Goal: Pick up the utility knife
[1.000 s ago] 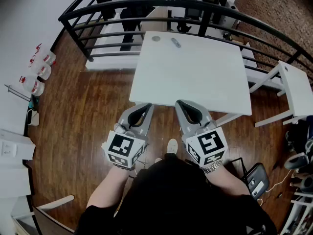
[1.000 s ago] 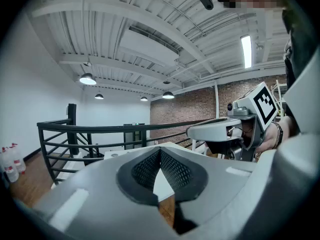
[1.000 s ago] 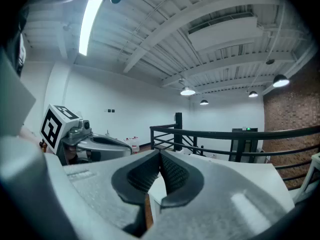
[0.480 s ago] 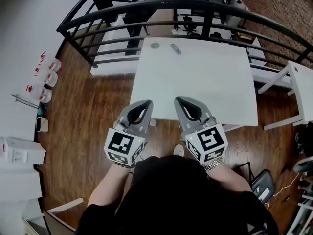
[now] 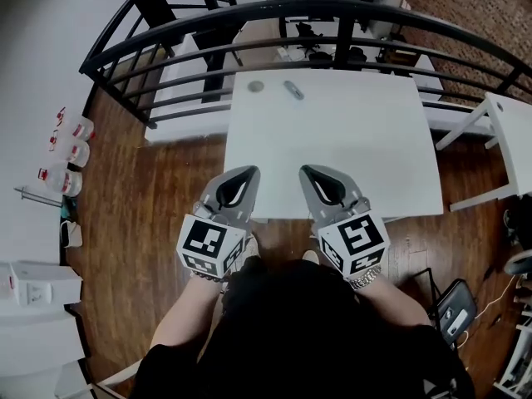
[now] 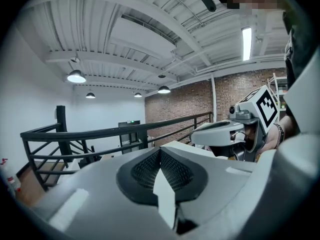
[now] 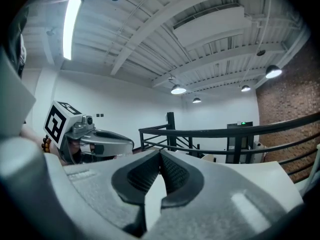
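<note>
**A:** Dark wooden floor (image 5: 158,181), black railing (image 5: 332,11), white table (image 5: 349,140) in the middle. And the utility knife (image 5: 293,90)?

**B:** Lying flat near the table's far edge, just beside a small round disc (image 5: 256,86) (too small to name). Untouched, well apart from both tools.

**A:** Then the left gripper (image 5: 251,171)?

**B:** Pressed together, nothing between the pads, hovering at the near edge. Same for the right gripper (image 5: 305,171): clamped tight, empty.

**A:** Why side by side, closed?

**B:** Probably just a resting carry; no sense spreading this far off. Calls for a reach across the whole tabletop, then opening over the handle.
</note>
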`<act>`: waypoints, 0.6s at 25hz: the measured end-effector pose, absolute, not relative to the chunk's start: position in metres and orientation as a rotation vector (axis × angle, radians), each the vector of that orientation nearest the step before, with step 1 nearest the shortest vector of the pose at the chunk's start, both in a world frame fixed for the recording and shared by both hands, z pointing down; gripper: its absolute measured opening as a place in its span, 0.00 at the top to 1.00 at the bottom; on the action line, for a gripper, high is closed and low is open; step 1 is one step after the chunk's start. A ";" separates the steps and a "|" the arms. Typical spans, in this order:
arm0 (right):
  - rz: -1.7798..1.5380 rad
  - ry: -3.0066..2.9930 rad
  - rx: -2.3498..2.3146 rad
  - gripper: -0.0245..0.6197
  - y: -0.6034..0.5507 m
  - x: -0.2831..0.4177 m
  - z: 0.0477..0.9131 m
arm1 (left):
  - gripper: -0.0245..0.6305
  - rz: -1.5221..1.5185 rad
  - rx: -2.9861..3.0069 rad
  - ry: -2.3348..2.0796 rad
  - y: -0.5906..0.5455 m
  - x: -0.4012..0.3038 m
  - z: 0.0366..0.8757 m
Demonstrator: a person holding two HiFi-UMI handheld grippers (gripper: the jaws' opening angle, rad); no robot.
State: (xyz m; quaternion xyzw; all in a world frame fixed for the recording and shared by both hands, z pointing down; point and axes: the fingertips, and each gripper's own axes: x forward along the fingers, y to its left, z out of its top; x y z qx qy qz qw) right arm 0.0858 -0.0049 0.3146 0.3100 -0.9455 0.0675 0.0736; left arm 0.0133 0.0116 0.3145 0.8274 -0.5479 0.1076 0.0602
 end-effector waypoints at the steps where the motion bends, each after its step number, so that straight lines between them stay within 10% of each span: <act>1: 0.205 -2.827 0.955 0.97 -0.012 0.080 0.314 | 0.94 0.321 2.520 -1.636 0.005 0.007 0.314; 15: 0.200 -2.615 1.287 0.97 -0.072 -0.031 0.319 | 0.94 0.273 2.695 -1.292 -0.054 -0.105 0.326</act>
